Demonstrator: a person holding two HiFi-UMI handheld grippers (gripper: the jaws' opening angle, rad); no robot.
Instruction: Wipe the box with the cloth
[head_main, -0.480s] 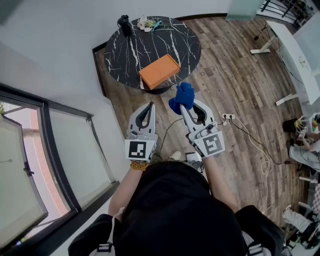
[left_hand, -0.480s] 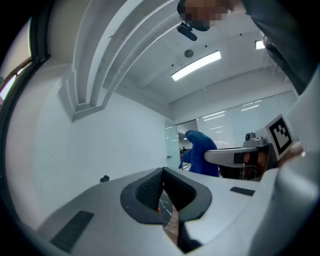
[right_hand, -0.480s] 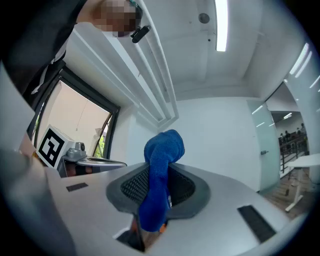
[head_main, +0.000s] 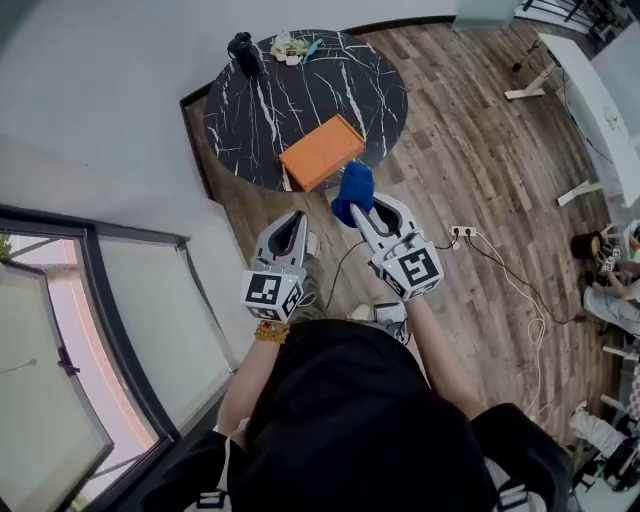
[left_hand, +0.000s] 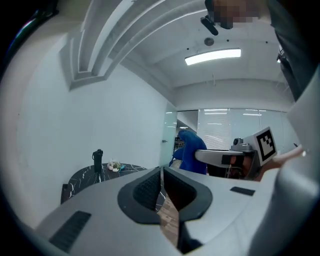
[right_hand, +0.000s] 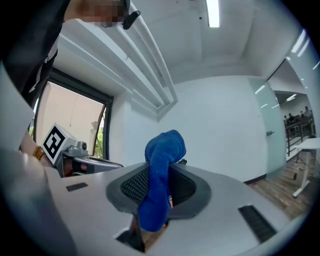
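Left tongs (head_main: 298, 217) are pressed together, empty. Right tongs (head_main: 360, 207) clamp a blue cloth (head_main: 352, 187) (bunched upward) near the orange box (head_main: 322, 151) on the bench (head_main: 250, 110).

Bright, even indoor light comes from a ceiling light strip (left_hand: 212, 56), which glares white, while a window (right_hand: 75, 120) left of it and lower adds daylight. Well below the strip, the cloth (right_hand: 159, 175) near the lens looks soft. Both gripper views bend strongly and darken at their edges.
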